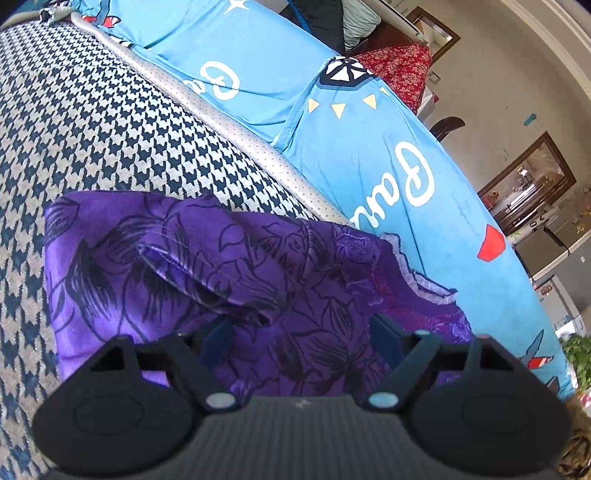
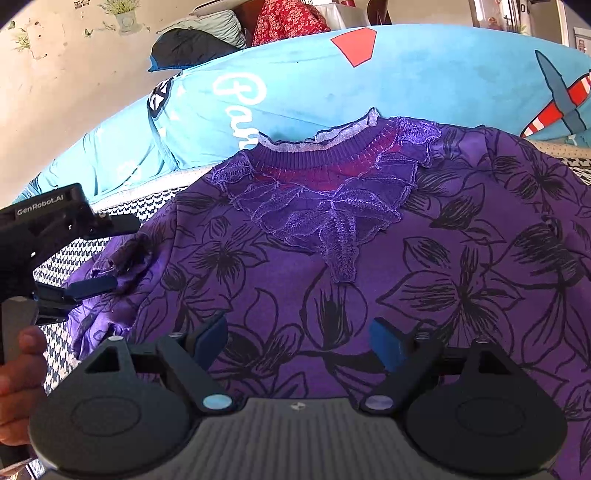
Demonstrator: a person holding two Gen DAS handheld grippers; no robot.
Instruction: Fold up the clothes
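Observation:
A purple top with a black flower print (image 2: pixel 369 280) lies flat, front up, on a houndstooth cover (image 1: pixel 92 122). Its ribbed neck with a lace ruffle (image 2: pixel 325 199) points away from me. My right gripper (image 2: pixel 297 341) hovers open over the chest, its blue pads (image 2: pixel 212 338) wide apart with nothing between them. At the garment's left edge my left gripper (image 2: pixel 109 254) is open, and the crumpled sleeve (image 2: pixel 125 258) lies between its fingers. In the left wrist view the left gripper (image 1: pixel 301 339) stands open just above the purple cloth, behind the rolled sleeve fold (image 1: pixel 207 273).
Blue bedding with white lettering (image 1: pixel 369 155) borders the houndstooth cover on the far side. A dark pillow (image 2: pixel 188 48) and a red floral cloth (image 2: pixel 288 18) lie beyond it. A hand (image 2: pixel 18 373) holds the left gripper's handle. Wooden cabinets (image 1: pixel 528 188) stand at the wall.

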